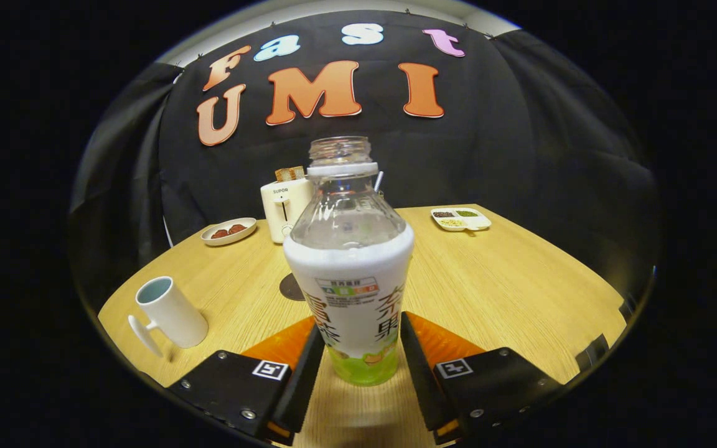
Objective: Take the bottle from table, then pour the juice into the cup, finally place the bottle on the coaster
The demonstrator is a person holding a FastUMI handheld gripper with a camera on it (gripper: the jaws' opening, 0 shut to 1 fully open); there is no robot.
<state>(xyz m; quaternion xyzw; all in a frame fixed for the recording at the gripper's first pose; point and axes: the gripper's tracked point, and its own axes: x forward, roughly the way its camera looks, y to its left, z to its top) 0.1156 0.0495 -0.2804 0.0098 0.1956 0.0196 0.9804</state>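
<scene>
A: What is nearest; the hand-held gripper [361,348]?

B: Yes; its two fingers stand at either side of the bottle [352,280] and press on its lower body, one from nine o'clock and one from three o'clock; it is clamped on the bottle.

A: How does the bottle stand?

B: Upright, with no cap on its neck; the upper part is clear and a white label sleeve wraps the middle; the bottom shows green. Whether its base touches the counter [508,286] or hangs just above it I cannot tell.

A: And what lies around it on the counter?

B: At about nine o'clock from the bottle, well apart from it, a white cup [172,311] with its handle turned toward the near edge; it leans in this view. Just behind the bottle, at about eleven o'clock, a dark round coaster [291,287], partly hidden by the bottle.

A: Farther off?

B: Beyond the coaster a cream toaster [284,208] with slices standing in it; at ten o'clock from the bottle, beside the toaster, a small oval dish [229,231] with brownish pieces; at about one o'clock, near the far edge, a white divided tray [461,218] with dark, green and pale fillings.
</scene>
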